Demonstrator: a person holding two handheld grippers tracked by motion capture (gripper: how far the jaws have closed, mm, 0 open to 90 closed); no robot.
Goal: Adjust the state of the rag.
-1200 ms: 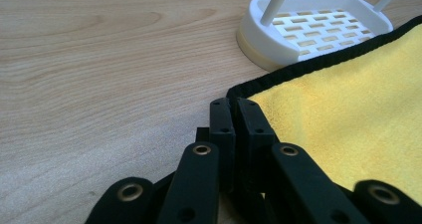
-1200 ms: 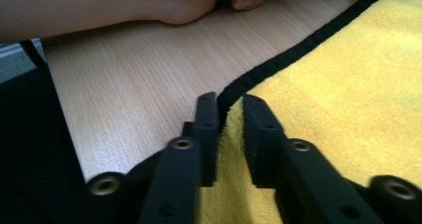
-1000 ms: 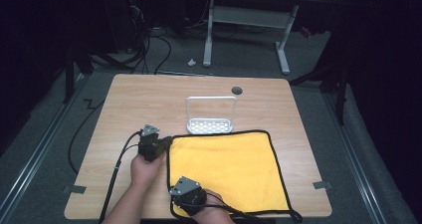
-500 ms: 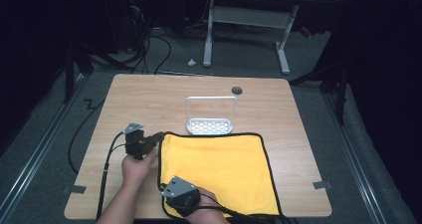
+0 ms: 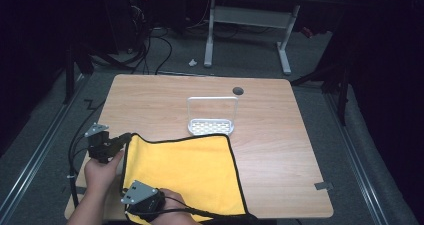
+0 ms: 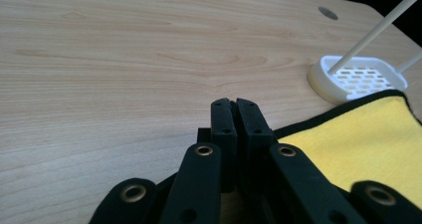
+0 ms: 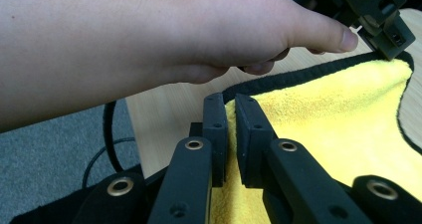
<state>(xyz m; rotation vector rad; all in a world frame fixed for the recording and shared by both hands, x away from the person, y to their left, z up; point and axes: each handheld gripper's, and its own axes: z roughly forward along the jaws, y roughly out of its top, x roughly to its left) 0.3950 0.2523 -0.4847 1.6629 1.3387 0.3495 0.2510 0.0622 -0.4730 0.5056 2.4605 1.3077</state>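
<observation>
Cloth (image 5: 182, 170) – yellow – pinched by left gripper (image 5: 124, 137) and right gripper (image 7: 231, 109).

Ahead of left gripper (image 6: 234, 115) fingertips: bare light wooden tabletop (image 5: 165, 97), open passage. Ahead-right of same fingertips: white perforated plastic rack with thin upright hoop (image 6: 356, 77), obstacle. Right of fingertips: yellow microfibre cloth with black hem (image 6: 358, 139), flat, passable above. Beyond right gripper (image 7: 230, 115) fingertips: left hand (image 7: 189, 40) blocks way.
</observation>
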